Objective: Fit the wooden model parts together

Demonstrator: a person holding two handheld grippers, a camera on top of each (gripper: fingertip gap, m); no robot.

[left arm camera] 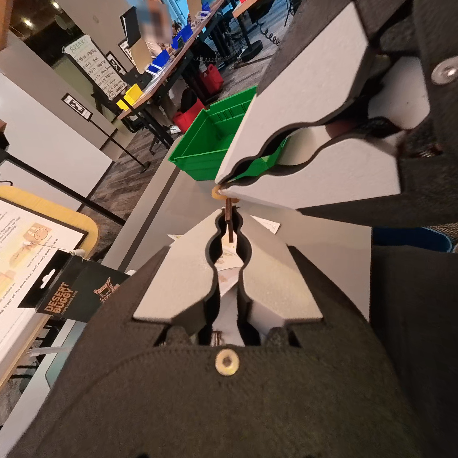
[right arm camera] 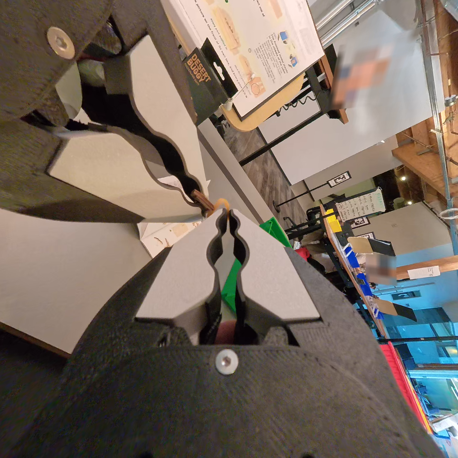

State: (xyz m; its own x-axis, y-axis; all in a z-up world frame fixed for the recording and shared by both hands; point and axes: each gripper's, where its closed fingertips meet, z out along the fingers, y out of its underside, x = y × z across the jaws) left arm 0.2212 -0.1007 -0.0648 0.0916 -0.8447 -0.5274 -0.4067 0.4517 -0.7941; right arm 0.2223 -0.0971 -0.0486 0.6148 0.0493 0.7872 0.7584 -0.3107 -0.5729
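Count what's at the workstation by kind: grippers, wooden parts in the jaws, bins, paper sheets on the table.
Grippers: 2, left and right
Wooden parts: 2, dark strip, pale ring
Green bin: 1
Paper sheets: 1 instruction sheet
Total: 6

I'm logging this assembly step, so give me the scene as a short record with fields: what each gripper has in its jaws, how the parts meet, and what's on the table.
left gripper: jaws shut on dark wooden strip
right gripper: jaws shut on pale wooden ring
parts: strip's end meets the ring between both sets of tips
table: green bin, printed instruction sheet
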